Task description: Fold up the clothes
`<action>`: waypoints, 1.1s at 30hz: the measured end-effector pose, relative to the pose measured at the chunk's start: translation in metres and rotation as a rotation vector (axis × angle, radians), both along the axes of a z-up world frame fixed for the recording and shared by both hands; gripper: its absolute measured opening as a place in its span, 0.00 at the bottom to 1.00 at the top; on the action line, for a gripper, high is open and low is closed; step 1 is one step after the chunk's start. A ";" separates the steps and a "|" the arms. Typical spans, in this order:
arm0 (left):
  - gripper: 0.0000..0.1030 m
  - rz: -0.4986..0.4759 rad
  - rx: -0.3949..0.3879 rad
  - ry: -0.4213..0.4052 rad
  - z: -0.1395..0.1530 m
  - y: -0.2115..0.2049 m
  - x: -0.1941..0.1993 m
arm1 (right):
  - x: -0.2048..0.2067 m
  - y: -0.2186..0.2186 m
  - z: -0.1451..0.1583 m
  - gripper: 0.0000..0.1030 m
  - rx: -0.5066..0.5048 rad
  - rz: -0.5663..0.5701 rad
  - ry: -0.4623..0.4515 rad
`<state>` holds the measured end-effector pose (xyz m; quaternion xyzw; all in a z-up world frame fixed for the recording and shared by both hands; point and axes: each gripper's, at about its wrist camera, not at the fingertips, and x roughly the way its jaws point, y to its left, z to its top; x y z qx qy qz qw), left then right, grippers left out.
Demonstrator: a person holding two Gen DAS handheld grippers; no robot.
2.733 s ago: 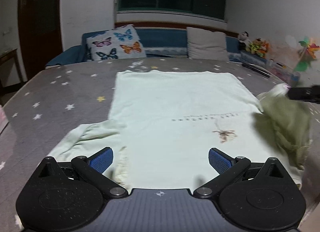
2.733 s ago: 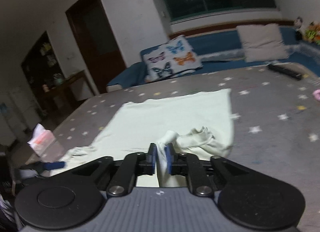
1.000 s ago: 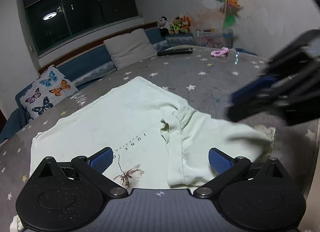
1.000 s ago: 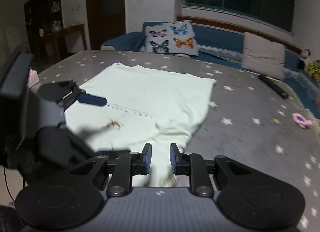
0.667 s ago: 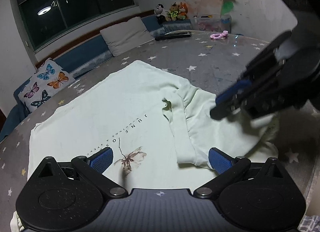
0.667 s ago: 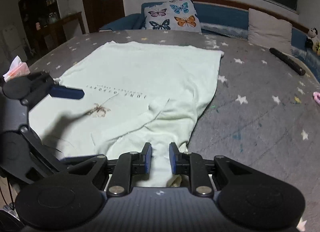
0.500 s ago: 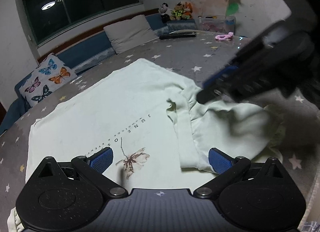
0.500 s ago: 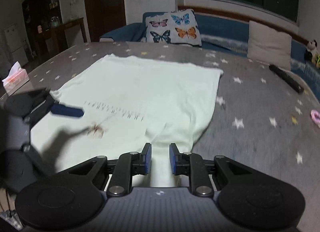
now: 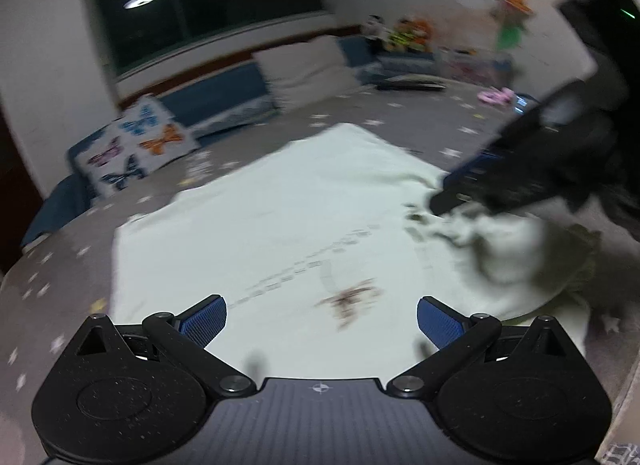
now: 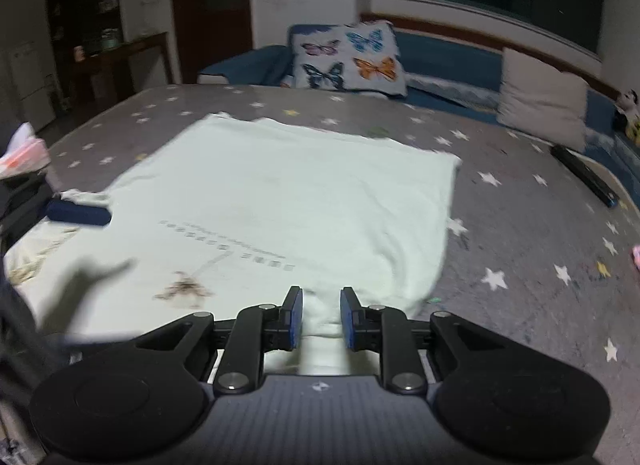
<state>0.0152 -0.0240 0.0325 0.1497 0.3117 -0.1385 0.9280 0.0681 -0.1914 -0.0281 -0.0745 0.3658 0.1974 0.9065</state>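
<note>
Shirt (image 10: 288,201) flat on bed (image 10: 520,249). Right gripper (image 10: 320,319) nearer, narrowly parted around sleeve (image 10: 322,321). Left gripper (image 9: 320,315) spread wide, empty.

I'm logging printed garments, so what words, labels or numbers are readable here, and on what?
Line of lettering above the insect print on the pale T-shirt: too blurred to read in both views.
Left gripper, right gripper: a crosshair mark on each, no text.
Nothing else is legible.

Right hand-held gripper (image 10: 320,319), pads slightly apart, straddles the pale T-shirt (image 10: 280,201) fold.
</note>
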 end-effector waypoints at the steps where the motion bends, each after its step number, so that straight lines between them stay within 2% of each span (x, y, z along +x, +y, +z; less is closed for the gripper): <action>1: 1.00 0.024 -0.005 -0.005 0.003 0.009 -0.002 | -0.004 0.004 0.003 0.24 0.001 0.017 -0.005; 3: 1.00 0.073 -0.016 -0.016 0.008 0.026 -0.006 | -0.012 0.018 0.008 0.34 -0.001 0.060 -0.017; 8: 0.99 0.254 -0.054 -0.021 0.011 0.085 -0.034 | -0.023 0.059 0.009 0.36 0.001 0.182 -0.015; 13: 0.87 0.424 -0.102 0.002 0.007 0.138 -0.062 | -0.029 0.112 0.008 0.36 -0.009 0.328 -0.001; 17: 0.79 0.502 -0.148 0.031 0.001 0.166 -0.072 | -0.034 0.152 0.006 0.36 -0.021 0.430 0.006; 18: 0.75 0.518 -0.167 0.044 -0.001 0.171 -0.073 | -0.034 0.159 0.006 0.35 -0.022 0.445 0.006; 22: 0.64 0.532 -0.257 0.084 -0.009 0.180 -0.075 | -0.037 0.192 0.004 0.35 -0.020 0.513 0.022; 24: 0.63 0.532 -0.293 0.098 -0.011 0.183 -0.074 | -0.039 0.202 0.002 0.35 -0.021 0.532 0.029; 29: 0.55 0.524 -0.337 0.095 -0.013 0.184 -0.070 | -0.044 0.222 -0.007 0.35 -0.034 0.579 0.047; 33: 0.25 0.505 -0.359 0.087 -0.014 0.184 -0.068 | -0.052 0.229 -0.014 0.35 -0.059 0.603 0.040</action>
